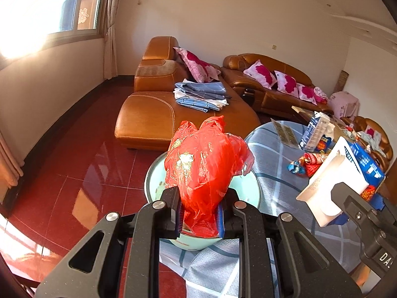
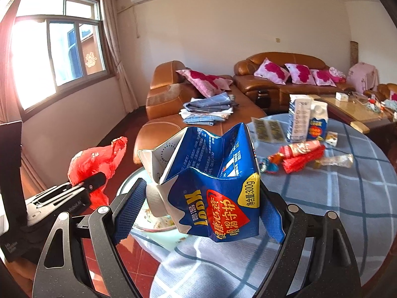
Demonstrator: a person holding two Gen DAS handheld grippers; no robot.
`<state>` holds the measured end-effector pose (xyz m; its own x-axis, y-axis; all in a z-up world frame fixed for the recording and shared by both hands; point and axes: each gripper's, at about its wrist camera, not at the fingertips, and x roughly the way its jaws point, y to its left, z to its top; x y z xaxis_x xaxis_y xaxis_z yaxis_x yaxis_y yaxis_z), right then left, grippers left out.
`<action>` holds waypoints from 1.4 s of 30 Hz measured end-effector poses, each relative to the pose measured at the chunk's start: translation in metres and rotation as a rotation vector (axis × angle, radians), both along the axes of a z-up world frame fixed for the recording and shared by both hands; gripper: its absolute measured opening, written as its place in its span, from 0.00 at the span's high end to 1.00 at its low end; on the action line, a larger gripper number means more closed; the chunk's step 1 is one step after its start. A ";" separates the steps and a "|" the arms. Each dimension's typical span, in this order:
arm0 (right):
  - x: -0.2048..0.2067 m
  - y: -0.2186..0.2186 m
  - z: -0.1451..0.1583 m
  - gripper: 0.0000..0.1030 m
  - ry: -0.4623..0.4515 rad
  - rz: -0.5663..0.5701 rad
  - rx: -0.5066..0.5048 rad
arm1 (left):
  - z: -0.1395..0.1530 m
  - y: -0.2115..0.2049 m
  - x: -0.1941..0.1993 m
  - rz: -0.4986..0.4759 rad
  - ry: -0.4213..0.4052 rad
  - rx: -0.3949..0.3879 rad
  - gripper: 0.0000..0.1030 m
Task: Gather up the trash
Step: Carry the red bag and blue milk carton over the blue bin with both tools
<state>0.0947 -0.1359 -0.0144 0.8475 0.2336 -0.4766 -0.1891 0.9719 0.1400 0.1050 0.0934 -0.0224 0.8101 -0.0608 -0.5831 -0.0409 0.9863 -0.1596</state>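
Clamping a crumpled red plastic bag [image 1: 203,166] between nearly closed jaws, the left gripper [image 1: 199,214] tilts downward over a pale green bowl [image 1: 153,173] at the table's near edge, the bag bulging up toward twelve o'clock. At its three o'clock the right gripper [image 2: 198,213] also tilts down, jaws spread wide and pressed on both sides of a crushed blue milk carton [image 2: 215,181], white cap [image 2: 155,200] toward nine o'clock. Beyond, toward one o'clock on the round table with its blue checked cloth [image 2: 347,198], lie red wrappers [image 2: 302,155], a clear wrapper [image 2: 340,160] and two upright cartons [image 2: 307,121]. Farther, at twelve o'clock, folded cloths [image 2: 208,110] rest on an orange leather sofa [image 2: 163,129] with pink cushions [image 2: 273,72].
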 end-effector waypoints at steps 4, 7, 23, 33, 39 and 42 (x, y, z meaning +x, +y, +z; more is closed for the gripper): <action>0.009 0.009 0.000 0.20 -0.006 0.011 -0.001 | -0.003 0.000 0.006 0.004 0.007 0.010 0.81; 0.018 0.014 0.000 0.20 -0.006 0.017 0.000 | -0.005 -0.001 0.011 0.006 0.014 0.010 0.81; 0.068 0.029 -0.020 0.19 0.058 0.027 -0.001 | -0.028 0.004 0.051 0.031 0.092 0.000 0.81; 0.098 0.040 -0.042 0.19 0.130 0.044 -0.010 | -0.054 0.011 0.077 0.043 0.171 -0.010 0.81; 0.114 0.042 -0.056 0.19 0.170 0.046 -0.014 | -0.065 0.011 0.087 0.043 0.207 -0.006 0.81; 0.121 0.041 -0.062 0.19 0.193 0.044 -0.011 | -0.070 0.011 0.091 0.042 0.219 -0.009 0.81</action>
<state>0.2157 -0.0946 -0.0761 0.7295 0.2624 -0.6317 -0.2025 0.9649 0.1670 0.1962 0.1042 -0.0929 0.6661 -0.0358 -0.7450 -0.1169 0.9815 -0.1516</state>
